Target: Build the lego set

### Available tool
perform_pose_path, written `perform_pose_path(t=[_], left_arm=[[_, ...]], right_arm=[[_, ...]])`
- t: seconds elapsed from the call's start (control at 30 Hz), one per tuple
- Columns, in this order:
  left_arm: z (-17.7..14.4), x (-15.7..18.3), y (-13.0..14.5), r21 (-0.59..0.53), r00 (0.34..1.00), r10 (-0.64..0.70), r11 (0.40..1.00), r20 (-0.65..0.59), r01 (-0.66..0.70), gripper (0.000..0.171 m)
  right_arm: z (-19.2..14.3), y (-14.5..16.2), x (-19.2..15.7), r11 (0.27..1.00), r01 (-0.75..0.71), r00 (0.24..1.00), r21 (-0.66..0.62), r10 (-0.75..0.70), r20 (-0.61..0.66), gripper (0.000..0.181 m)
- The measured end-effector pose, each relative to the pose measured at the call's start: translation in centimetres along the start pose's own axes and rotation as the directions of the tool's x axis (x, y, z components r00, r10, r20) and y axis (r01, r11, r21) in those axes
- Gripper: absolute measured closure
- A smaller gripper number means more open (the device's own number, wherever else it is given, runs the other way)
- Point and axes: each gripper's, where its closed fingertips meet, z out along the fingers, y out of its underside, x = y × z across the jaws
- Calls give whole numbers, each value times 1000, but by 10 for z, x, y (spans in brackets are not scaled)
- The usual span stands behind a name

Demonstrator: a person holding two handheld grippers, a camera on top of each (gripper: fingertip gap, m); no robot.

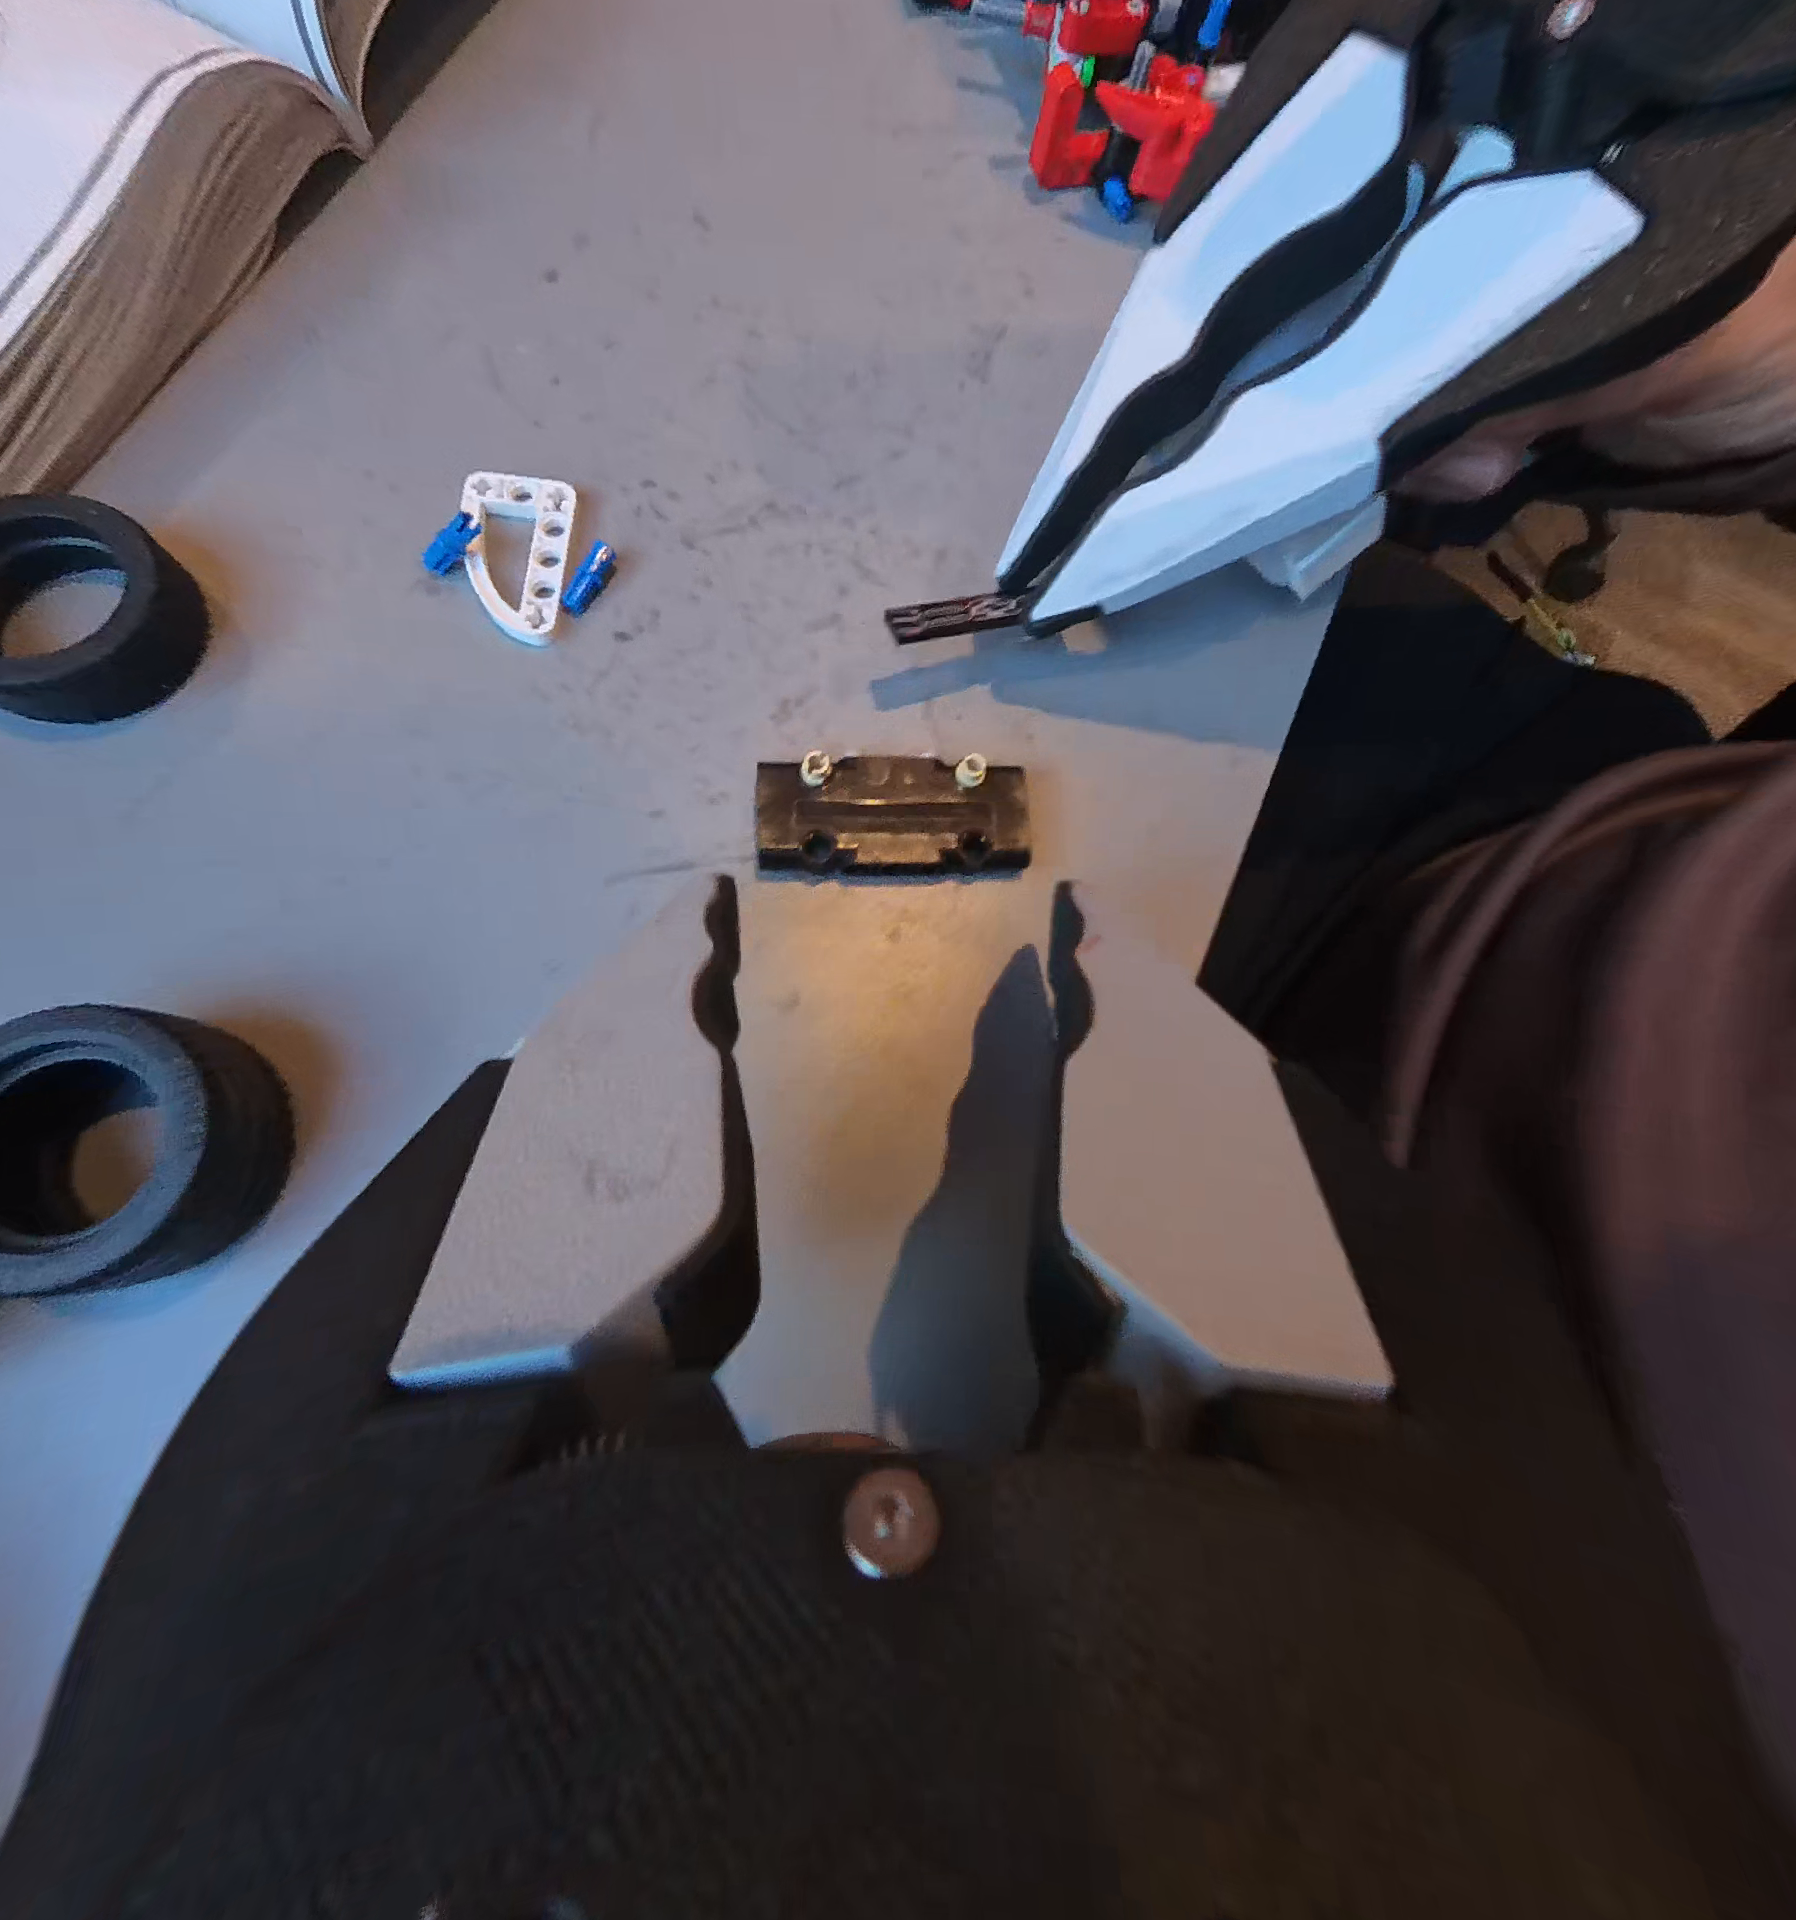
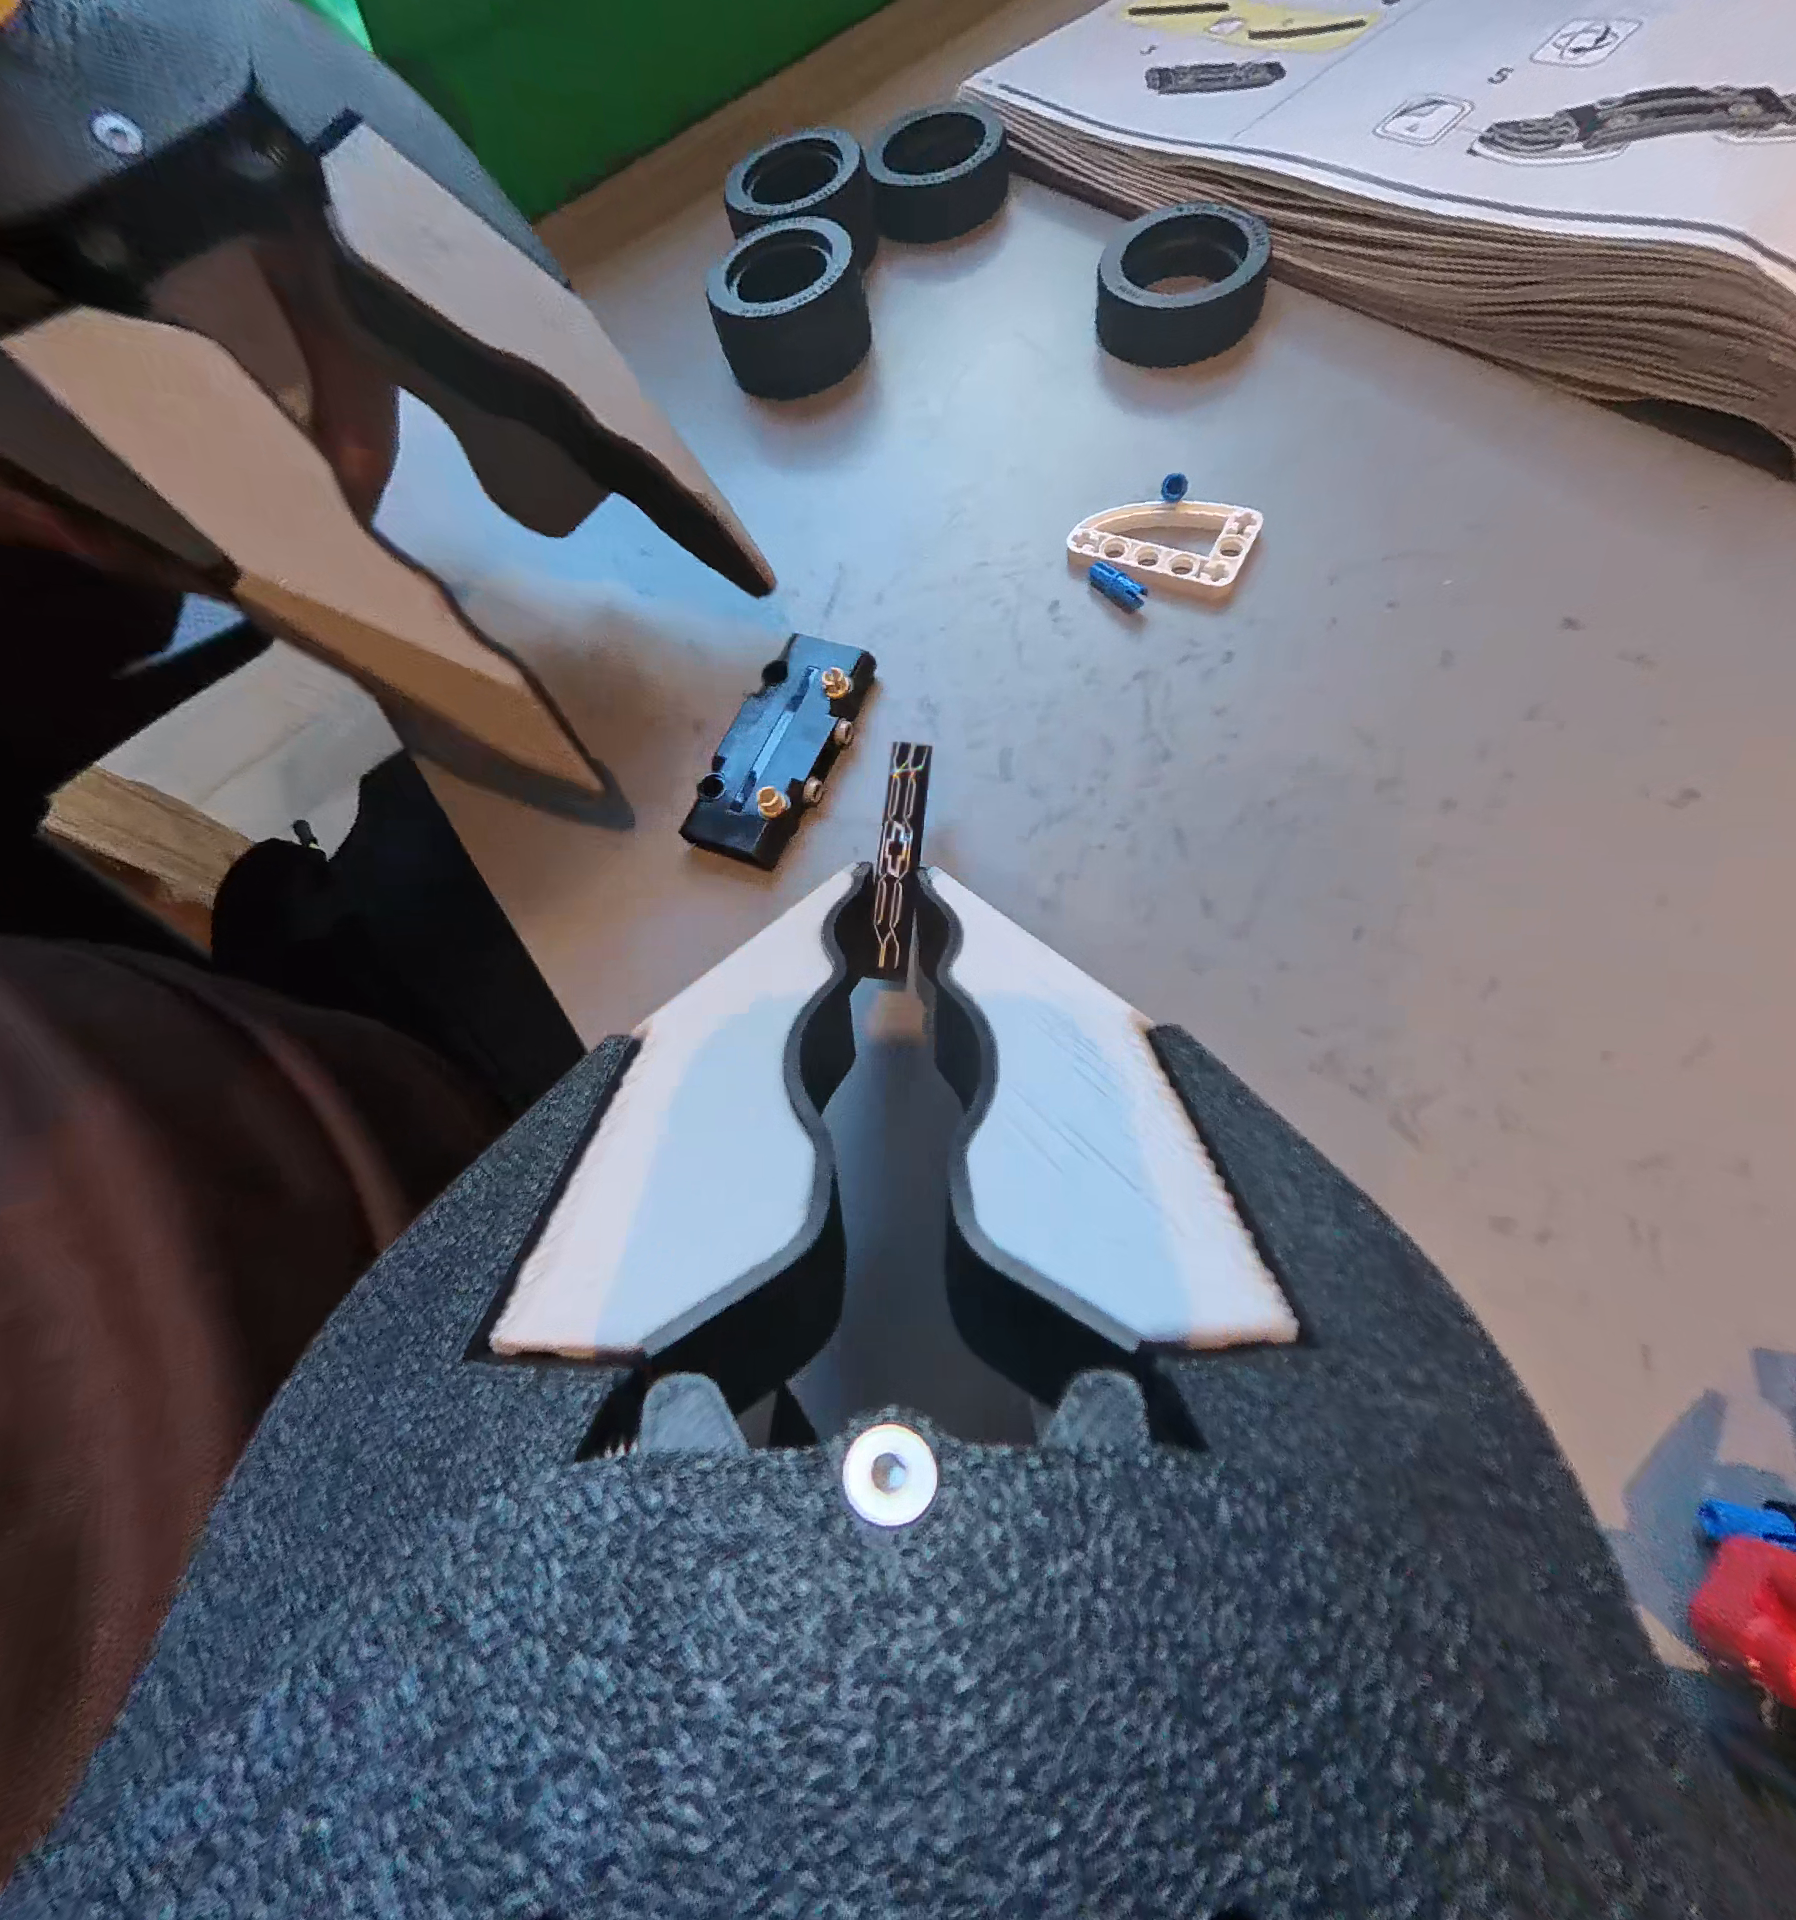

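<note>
Right now the black block (image 1: 892, 821) lies on the table (image 1: 665, 312) at twelve o'clock just past the left gripper (image 1: 894, 914), its fingers apart, long axis crosswise to them, while the right gripper (image 2: 892, 883) hovers nearby clamped on a thin black strip (image 2: 899, 862).

Light is mixed: cool bluish over the grey table (image 1: 665, 260), with a warm orange patch between the left gripper (image 1: 894, 904) fingers. Soft shadows fall beneath the tyres (image 1: 63, 608) toward 6 o'clock. Strong fisheye stretch at all edges. Motion blur smears the sleeve (image 1: 1600, 1039) at 3 o'clock; the centre is sharp.
</note>
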Motion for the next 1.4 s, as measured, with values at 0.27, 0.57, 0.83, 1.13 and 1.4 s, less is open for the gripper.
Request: perform_pose_path(t=[0.27,0.57,0.83,1.13,1.4], left_arm=[[14,-21,2,-55,981,194,980,25,-192,117],[24,5,-6,-68,1000,3,998,7,-2,128],[-3,2,-16,3,996,86,996,26,-86,126],[9,0,-15,-10,938,336,941,-81,-338,138],[11,-14,-2,-30,942,308,949,-130,-314,135]], right_arm=[[-5,-5,-9,987,160,986,12,-159,-55,174],[-12,-2,1,990,141,984,-4,-140,-106,174],[-16,1,-6,984,174,984,-18,-175,-40,174],[-19,1,-25,951,309,951,-12,-309,22,174],[-18,2,-6,960,278,960,-20,-279,-10,174]])
